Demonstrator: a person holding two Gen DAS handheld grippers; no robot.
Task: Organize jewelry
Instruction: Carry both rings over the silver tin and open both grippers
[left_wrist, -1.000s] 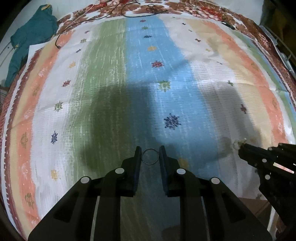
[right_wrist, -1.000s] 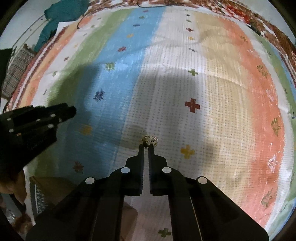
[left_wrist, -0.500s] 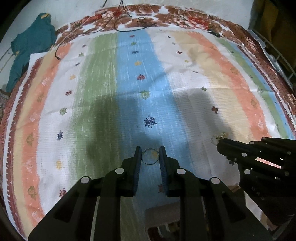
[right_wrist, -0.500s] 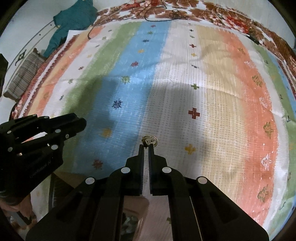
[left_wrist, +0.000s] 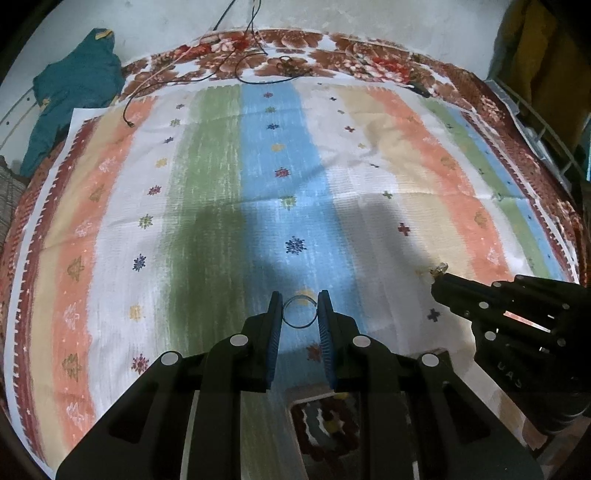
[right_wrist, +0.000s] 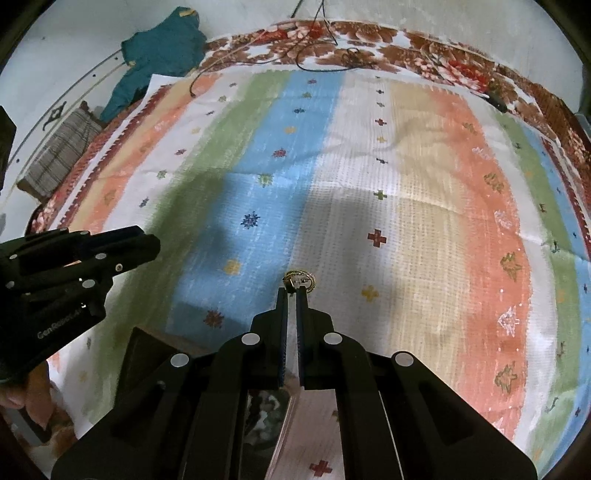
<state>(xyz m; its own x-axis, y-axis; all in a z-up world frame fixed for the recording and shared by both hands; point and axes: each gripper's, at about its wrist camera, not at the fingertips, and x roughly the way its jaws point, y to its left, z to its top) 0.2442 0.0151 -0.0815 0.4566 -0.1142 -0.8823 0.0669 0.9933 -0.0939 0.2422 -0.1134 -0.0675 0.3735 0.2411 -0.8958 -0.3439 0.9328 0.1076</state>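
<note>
My left gripper (left_wrist: 300, 301) is shut on a thin dark ring (left_wrist: 300, 312), held by its sides between the two fingers above the striped cloth (left_wrist: 207, 177). My right gripper (right_wrist: 291, 290) is shut on a small gold ring with a stone (right_wrist: 300, 278) that sticks out past the tips. The right gripper also shows at the right of the left wrist view (left_wrist: 437, 282) with the gold ring (left_wrist: 439, 266) at its tip. The left gripper shows at the left of the right wrist view (right_wrist: 151, 243).
A box with beaded jewelry (left_wrist: 325, 424) lies below the left gripper, near the cloth's front edge. A teal garment (left_wrist: 74, 96) lies at the far left. Dark cables (left_wrist: 258, 62) run over the floral blanket (left_wrist: 369, 62) at the back. A striped cushion (right_wrist: 62, 155) sits far left.
Both grippers have pulled back and up from the cloth with their rings still held. More of the cloth, the far wall and the jewelry box below have come into view.
</note>
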